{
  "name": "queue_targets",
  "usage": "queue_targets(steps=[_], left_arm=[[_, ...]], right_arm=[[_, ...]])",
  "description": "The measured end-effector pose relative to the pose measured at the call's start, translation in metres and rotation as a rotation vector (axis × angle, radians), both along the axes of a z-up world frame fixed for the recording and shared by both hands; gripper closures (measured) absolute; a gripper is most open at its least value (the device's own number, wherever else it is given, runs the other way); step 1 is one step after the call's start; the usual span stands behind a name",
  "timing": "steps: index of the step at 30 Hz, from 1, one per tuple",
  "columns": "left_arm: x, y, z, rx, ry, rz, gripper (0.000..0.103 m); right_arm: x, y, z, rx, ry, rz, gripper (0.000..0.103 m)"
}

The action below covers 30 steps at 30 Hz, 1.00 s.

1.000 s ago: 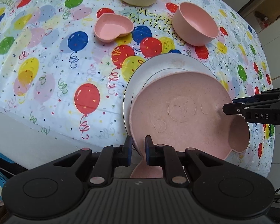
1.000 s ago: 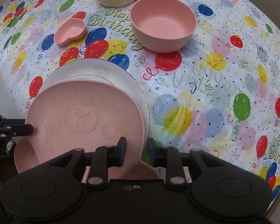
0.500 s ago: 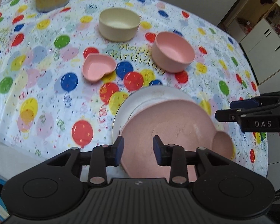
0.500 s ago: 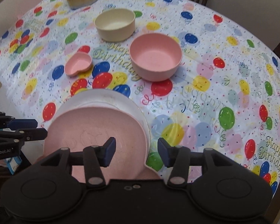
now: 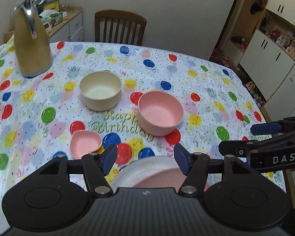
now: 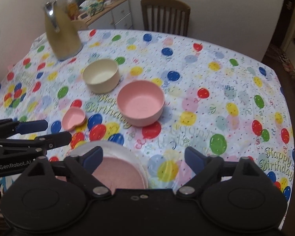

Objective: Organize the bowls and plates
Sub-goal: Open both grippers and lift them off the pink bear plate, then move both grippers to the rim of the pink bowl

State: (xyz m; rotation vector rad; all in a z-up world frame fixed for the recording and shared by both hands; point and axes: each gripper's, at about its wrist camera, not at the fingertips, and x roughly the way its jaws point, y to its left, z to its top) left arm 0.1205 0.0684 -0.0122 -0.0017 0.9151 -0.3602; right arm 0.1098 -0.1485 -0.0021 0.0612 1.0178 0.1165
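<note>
both grippers had lifted off the pink plate [image 6: 118, 173], stacked on the white plate [image 5: 147, 163] at the near edge — left gripper [image 5: 145, 161] and right gripper [image 6: 143, 160] just opened, empty — bowls next, likely pink bowl [image 5: 160, 115], a wide grip.

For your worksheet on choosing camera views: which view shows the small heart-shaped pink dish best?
The left wrist view: the heart dish sits near and sharp, its notch and inside plain. The right wrist view shows the same dish smaller and slightly blurred, beside the left gripper.
</note>
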Motion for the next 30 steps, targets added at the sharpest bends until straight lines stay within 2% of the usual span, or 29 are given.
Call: queue_targets(steps=[5,10,15,26,30], left_arm=[[0.024,-0.013,-0.007,0.019,-0.031,0.005,0.027],[0.056,-0.021,-0.02,0.021,-0.009,0.036,0.027],[0.087,-0.032,-0.037,0.03,0.002,0.056,0.027],[0.133,-0.053,-0.084,0.08,0.07,0.083,0.027],[0.143,-0.053,-0.097,0.073,0.097,0.108,0.028]], right_arm=[[0.015,-0.016,-0.003,0.031,-0.035,-0.097,0.006],[0.041,-0.029,-0.017,0.039,-0.029,-0.171,0.006],[0.069,-0.037,-0.038,0.036,-0.005,-0.19,0.009],[0.122,-0.037,-0.087,0.022,0.082,-0.149,0.03],[0.133,-0.034,-0.099,0.035,0.108,-0.13,0.038]])
